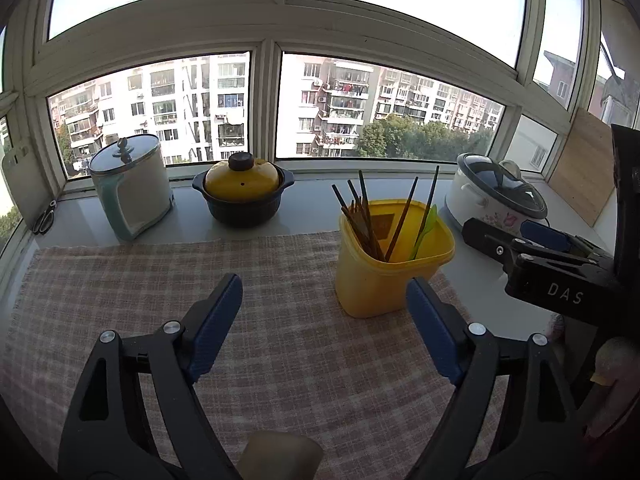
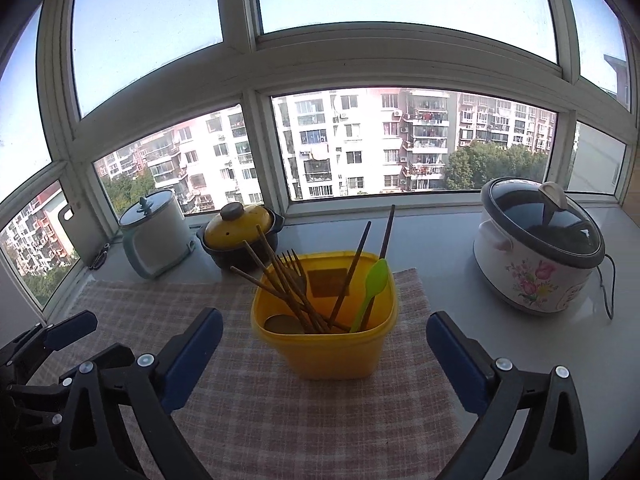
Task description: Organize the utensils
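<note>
With chopsticks [image 2: 280,276], a fork [image 2: 294,266] and a green spoon [image 2: 372,286] standing in the yellow container [image 2: 332,354] on the checked cloth [image 2: 120,304], the sorting looks all but finished. Both the left gripper [image 1: 324,330] and the right gripper [image 2: 324,354] hang wide apart and empty; no loose utensils show.

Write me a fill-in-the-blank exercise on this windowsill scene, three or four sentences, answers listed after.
1. The chopsticks, fork and green spoon stand in a ____ container.
2. That container rests on a checked ____.
3. The dark pot by the window has a ____ lid.
4. Both the left hand-held gripper and the right hand-held gripper hold ____.

Missing words: yellow; cloth; yellow; nothing
</note>
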`<state>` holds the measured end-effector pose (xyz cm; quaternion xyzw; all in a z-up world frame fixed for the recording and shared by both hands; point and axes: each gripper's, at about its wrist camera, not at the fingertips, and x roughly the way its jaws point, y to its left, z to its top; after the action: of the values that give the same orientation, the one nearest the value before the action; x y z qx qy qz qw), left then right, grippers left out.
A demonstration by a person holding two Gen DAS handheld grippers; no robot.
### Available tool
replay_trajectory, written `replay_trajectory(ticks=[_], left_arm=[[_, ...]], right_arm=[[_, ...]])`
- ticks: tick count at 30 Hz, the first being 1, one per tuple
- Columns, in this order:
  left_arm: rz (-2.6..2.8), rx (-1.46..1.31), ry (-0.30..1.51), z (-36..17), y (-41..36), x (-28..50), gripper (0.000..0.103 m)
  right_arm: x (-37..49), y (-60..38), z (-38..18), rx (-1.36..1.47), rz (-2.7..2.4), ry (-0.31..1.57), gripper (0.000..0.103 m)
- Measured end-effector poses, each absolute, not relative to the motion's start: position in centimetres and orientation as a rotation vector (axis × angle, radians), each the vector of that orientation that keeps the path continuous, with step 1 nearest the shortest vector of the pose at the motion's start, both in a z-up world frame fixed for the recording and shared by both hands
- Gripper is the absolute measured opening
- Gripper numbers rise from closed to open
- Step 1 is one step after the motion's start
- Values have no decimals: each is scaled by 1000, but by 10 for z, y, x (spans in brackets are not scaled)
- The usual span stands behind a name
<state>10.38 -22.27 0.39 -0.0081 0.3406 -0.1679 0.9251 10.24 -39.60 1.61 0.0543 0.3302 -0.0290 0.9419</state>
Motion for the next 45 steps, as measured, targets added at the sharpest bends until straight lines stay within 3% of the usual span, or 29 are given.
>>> replay_trajectory(ticks=[5, 45], left_arm=[[-316, 12, 670, 6, -216, 100, 101], [-263, 60, 699, 2, -212, 100, 102]], right_arm=[[98, -390, 18, 104, -78, 661, 103], [92, -387, 17, 113, -95, 665, 103]])
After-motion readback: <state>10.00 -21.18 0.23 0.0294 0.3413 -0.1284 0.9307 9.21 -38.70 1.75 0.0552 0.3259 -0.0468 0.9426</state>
